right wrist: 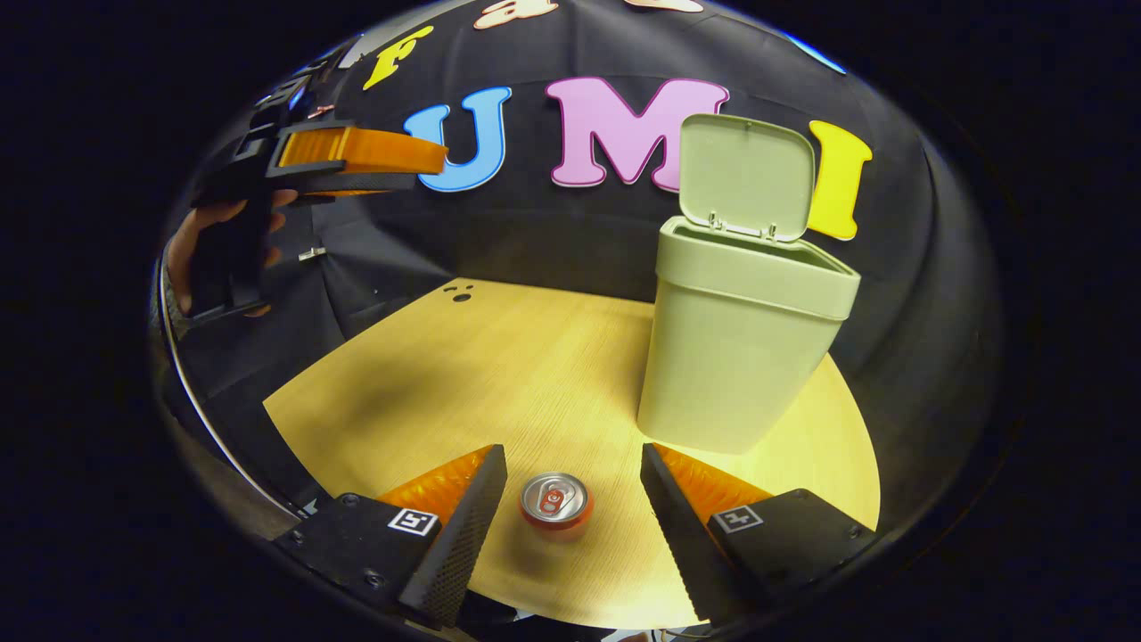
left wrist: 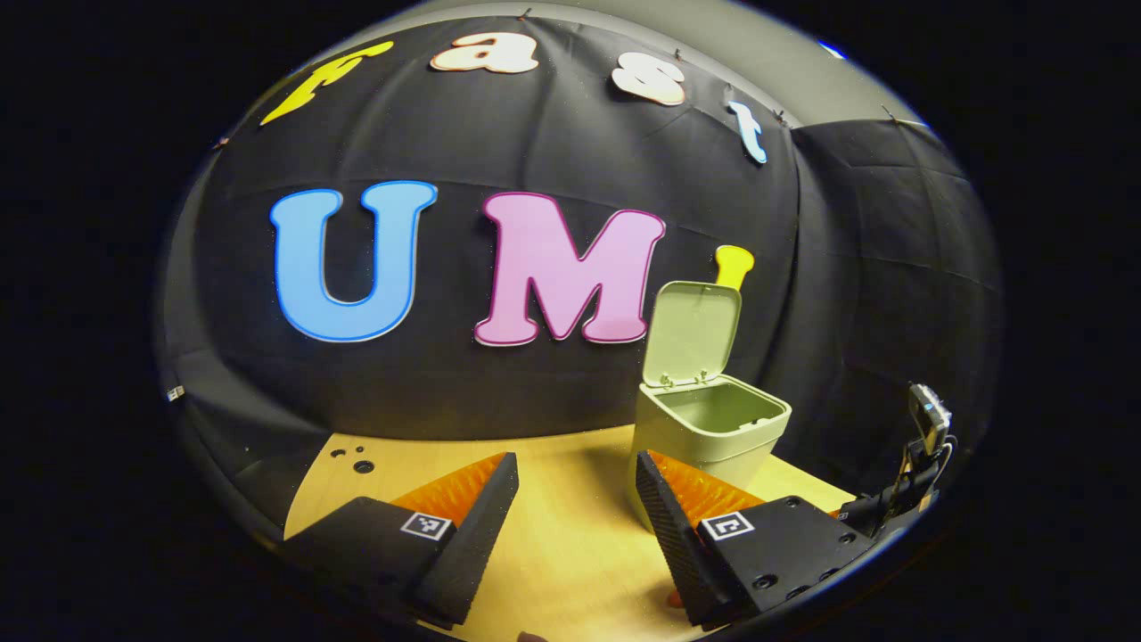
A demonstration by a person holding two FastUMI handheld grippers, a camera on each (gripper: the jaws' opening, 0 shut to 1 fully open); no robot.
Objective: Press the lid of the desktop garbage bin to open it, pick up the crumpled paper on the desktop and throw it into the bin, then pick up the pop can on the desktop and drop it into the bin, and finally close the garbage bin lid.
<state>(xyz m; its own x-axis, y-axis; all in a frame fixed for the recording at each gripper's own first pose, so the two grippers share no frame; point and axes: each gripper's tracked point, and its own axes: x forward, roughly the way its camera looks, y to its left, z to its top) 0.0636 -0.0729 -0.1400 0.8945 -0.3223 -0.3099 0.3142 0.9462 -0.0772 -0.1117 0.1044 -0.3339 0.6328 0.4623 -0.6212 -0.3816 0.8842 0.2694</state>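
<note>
1. Pale green plastic forms the one bin (right wrist: 744,343) on the wooden table (right wrist: 499,374); its lid (right wrist: 747,174) stands raised, so the mouth is open.
2. One pop can (right wrist: 555,500) stands upright on the table, between the jaws of the right gripper (right wrist: 570,499), which are spread wide with nothing gripped; neither finger touches the can. The bin stands beyond the outer jaw, farther ahead.
3. Left gripper (left wrist: 575,513): jaws spread wide, holding nothing, with bare table between them and the bin just past one jaw. In the right gripper view it hangs high and off to the side, held by a hand (right wrist: 192,254).
4. Count: one bin, one lid, one can, two grippers. Crumpled paper is not on the visible table; whether it lies inside the bin cannot be told.
5. Risks, as a judgement: closing off-centre could tip or roll the can; gripping too near its rim could let it slip; carrying it low could knock the bin's front wall or bump the lid shut.
</note>
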